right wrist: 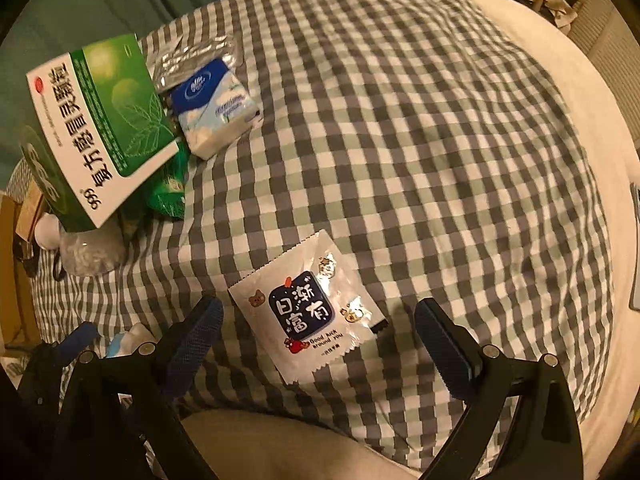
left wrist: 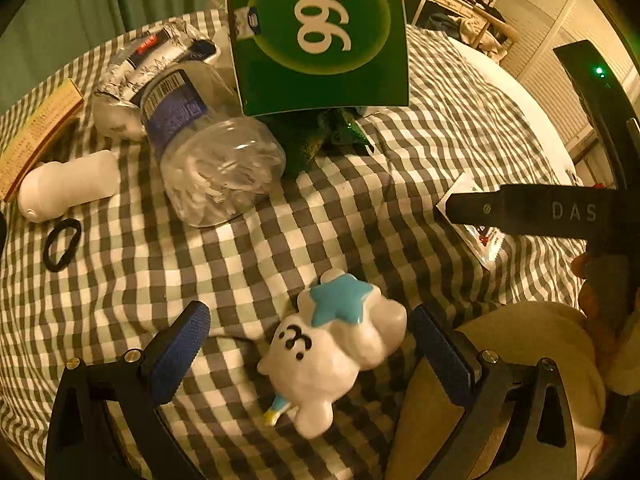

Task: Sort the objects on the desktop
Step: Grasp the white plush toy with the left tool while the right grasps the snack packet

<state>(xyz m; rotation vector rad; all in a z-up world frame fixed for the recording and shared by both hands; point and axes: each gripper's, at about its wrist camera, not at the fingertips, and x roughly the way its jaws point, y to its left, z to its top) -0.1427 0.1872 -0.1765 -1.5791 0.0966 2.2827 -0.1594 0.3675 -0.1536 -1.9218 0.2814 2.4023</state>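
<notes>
A: Where does the left gripper (left wrist: 308, 344) stand?
B: Low in the frame, spread wide, gripping nothing; the white cloud toy (left wrist: 332, 344) with a blue star lies between its blue pads on the checked surface (left wrist: 280, 240).
A: And the right gripper (right wrist: 316, 340)?
B: Also wide apart and empty, with the white sachet (right wrist: 308, 312) lying flat between its fingers. The green box (right wrist: 96, 120) sits upper left, beside a tissue pack (right wrist: 216, 108).
</notes>
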